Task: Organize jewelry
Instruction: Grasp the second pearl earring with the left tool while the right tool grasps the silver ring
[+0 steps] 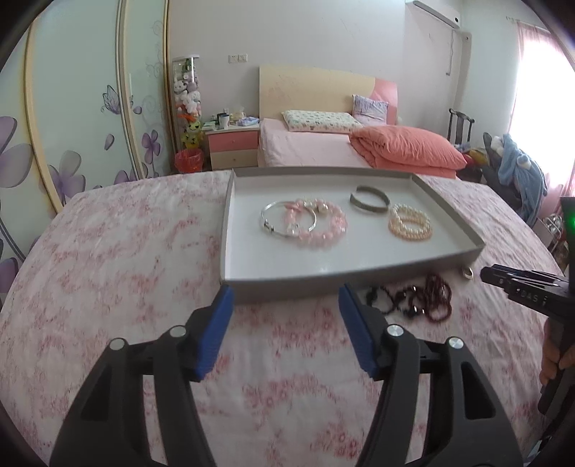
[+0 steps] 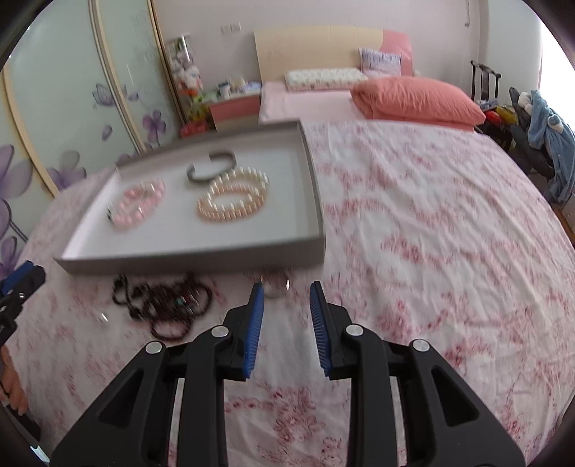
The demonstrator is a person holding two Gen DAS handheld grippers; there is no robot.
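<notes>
1. A bed [image 1: 309, 143] with a pale wooden headboard [image 1: 316, 89] stands against the far white wall; take it as the landmark.
2. On it lie a patterned pillow [image 1: 320, 120], a lilac cushion [image 1: 370, 107] and a folded coral quilt [image 1: 406, 149].
3. Left of the bed stands a pink-and-cream nightstand [image 1: 231, 149] (its top cluttered), with a red basket [image 1: 188, 160] on the floor beside it.
4. Further left, sliding wardrobe doors [image 1: 79, 118] carry purple flower prints.
5. Right of the bed stands a dark chair [image 1: 458, 125]; beyond it a bright window with a pink curtain [image 1: 532, 72].
6. Above, an air conditioner [image 1: 436, 12] hangs high on the wall.
</notes>
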